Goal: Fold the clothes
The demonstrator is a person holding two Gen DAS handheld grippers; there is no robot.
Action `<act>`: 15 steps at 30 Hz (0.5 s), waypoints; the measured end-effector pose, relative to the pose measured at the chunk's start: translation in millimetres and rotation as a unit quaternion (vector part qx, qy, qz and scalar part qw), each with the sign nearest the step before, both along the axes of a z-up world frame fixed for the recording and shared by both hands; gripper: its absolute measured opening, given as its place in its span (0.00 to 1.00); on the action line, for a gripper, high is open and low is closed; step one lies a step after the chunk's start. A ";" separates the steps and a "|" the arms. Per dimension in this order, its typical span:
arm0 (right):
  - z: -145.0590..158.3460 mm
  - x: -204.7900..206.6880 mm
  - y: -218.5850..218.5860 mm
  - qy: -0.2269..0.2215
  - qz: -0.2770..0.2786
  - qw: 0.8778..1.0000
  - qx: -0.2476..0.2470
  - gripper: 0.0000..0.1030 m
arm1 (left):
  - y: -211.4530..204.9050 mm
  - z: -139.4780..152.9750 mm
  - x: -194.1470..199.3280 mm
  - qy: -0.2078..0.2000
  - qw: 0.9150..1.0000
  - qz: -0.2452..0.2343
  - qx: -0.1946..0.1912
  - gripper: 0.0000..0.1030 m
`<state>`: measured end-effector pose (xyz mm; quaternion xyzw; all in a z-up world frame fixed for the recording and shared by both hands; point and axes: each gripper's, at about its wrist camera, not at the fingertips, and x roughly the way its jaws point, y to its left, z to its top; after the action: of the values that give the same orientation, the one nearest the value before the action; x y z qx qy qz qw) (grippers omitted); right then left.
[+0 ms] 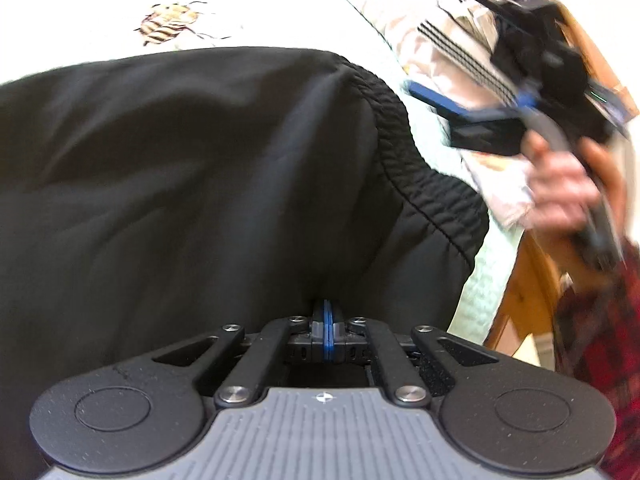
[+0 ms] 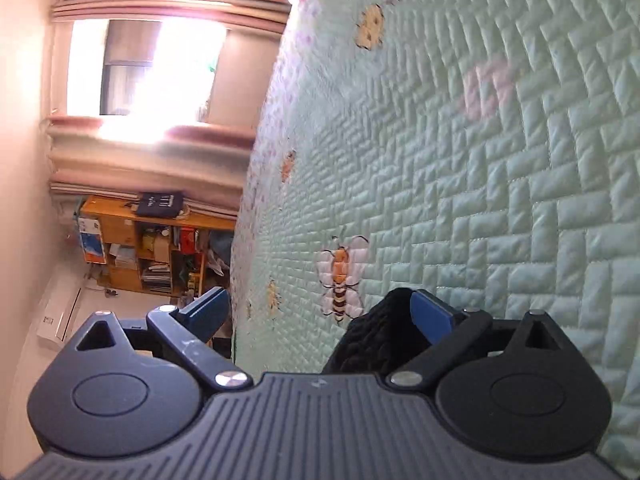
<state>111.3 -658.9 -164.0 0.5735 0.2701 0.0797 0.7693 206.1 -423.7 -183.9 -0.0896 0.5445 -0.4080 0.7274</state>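
Observation:
A black garment (image 1: 192, 184) with a ribbed elastic waistband (image 1: 404, 152) lies spread on the pale green quilted bed cover (image 2: 460, 184). My left gripper (image 1: 327, 312) is shut on the garment's near edge, its blue pads pressed together with cloth bunched over them. My right gripper (image 2: 324, 312) is open, its blue pads wide apart, rolled sideways over the bed edge. A bit of the black ribbed waistband (image 2: 376, 328) sits against its right finger (image 2: 432, 316). In the left wrist view the right gripper (image 1: 460, 108) shows blurred, in a hand, to the right of the waistband.
A pile of light clothes with a black-striped piece (image 1: 460, 52) lies at the bed's far right. A wooden bed frame (image 1: 520, 292) runs along the right. A wooden shelf (image 2: 152, 248) and a bright window (image 2: 148, 68) stand beyond the bed edge.

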 end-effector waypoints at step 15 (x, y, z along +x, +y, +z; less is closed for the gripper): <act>-3.5 42.3 136.8 0.073 0.110 0.974 -0.182 0.69 | 147.2 33.0 -33.4 -0.043 0.989 0.132 0.054 0.80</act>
<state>153.5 -522.1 -167.5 0.3952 0.3969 0.0710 0.8254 172.7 -276.5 -150.9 -0.1032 0.5177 -0.2819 0.8012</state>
